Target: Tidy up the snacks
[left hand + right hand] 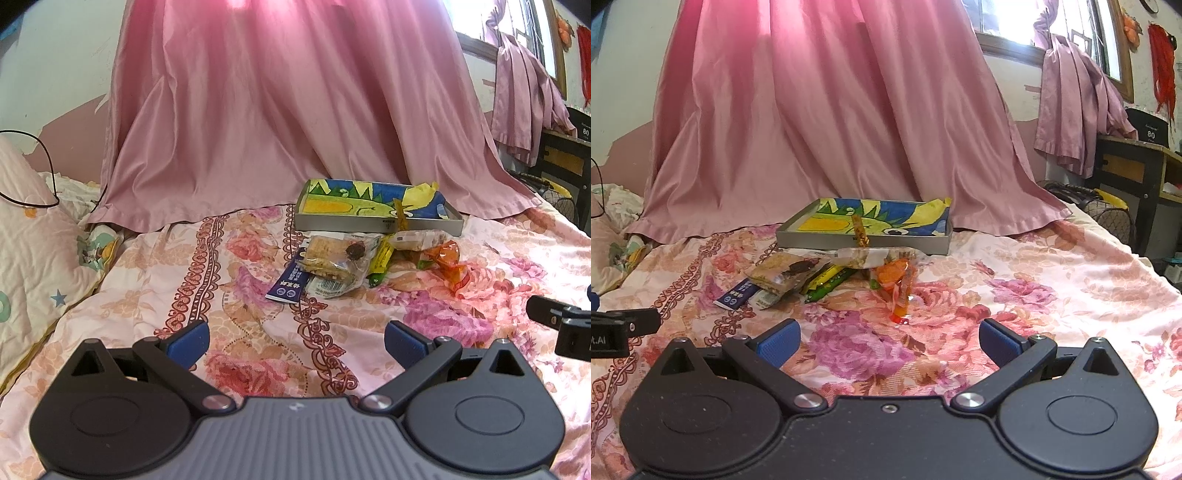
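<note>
Left wrist view — left gripper (297, 343) level, spread wide, empty, above bedspread (258, 314).

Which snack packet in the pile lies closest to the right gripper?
The orange packet: its crinkled tail reaches furthest forward toward the open right gripper. The dark blue packet and the green one lie off to the left.
</note>
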Tool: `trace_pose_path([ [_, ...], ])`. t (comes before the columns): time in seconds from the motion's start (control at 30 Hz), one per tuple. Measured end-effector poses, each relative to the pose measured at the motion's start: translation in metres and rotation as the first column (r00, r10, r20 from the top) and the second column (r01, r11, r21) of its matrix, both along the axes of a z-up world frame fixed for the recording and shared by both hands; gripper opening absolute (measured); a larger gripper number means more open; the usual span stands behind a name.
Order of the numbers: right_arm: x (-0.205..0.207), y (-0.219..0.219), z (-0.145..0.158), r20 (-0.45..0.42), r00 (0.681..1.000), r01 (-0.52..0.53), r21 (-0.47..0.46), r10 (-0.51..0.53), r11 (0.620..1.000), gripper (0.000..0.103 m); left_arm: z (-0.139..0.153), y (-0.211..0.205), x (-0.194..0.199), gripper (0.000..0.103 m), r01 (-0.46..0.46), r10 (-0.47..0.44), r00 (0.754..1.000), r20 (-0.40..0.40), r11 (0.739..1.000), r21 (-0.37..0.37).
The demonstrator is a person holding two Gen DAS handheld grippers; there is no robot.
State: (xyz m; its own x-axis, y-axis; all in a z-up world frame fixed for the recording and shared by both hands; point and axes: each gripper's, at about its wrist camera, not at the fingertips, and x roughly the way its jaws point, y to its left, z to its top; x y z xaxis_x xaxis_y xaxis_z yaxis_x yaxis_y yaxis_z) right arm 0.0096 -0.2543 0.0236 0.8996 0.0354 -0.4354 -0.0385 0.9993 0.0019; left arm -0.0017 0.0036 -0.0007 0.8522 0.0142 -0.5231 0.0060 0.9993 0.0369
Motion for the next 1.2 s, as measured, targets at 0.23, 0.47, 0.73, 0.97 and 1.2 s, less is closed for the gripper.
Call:
trace_pose_path([
  [0.23,0.002,-0.005,0.007,-0.014,1.0,0.022,0.03,-0.022,0.999,0.102,0.0,-0.009,0.003,0.103,0.009,-0.009,1.0,-0.015,0.999,0.032],
  [0.47,0.004,-0.005,0.013,-0.009,1.0,0.006,0.026,-0.006,1.0,0.102,0.0,-0.011,0.013,0.103,0.011,-0.009,0.999,-0.052,0.999,0.032],
  [0.73,0.039,-0.006,0.024,-0.005,0.993,-0.117,-0.004,0.117,0.993,0.102,0.017,-0.002,0.053,0.103,0.022,-0.023,0.996,-0.084,1.0,-0.005],
  [0.97,0.083,-0.014,0.019,-0.027,0.991,-0.135,-0.037,0.134,0.99,0.102,0.03,0.0,0.101,0.103,0.06,-0.06,0.992,-0.113,0.998,-0.005],
  [1.2,0.121,-0.02,0.005,-0.062,0.988,-0.144,-0.018,0.143,0.989,0.102,0.029,-0.008,0.151,0.103,0.155,-0.156,0.975,-0.161,0.988,-0.02],
])
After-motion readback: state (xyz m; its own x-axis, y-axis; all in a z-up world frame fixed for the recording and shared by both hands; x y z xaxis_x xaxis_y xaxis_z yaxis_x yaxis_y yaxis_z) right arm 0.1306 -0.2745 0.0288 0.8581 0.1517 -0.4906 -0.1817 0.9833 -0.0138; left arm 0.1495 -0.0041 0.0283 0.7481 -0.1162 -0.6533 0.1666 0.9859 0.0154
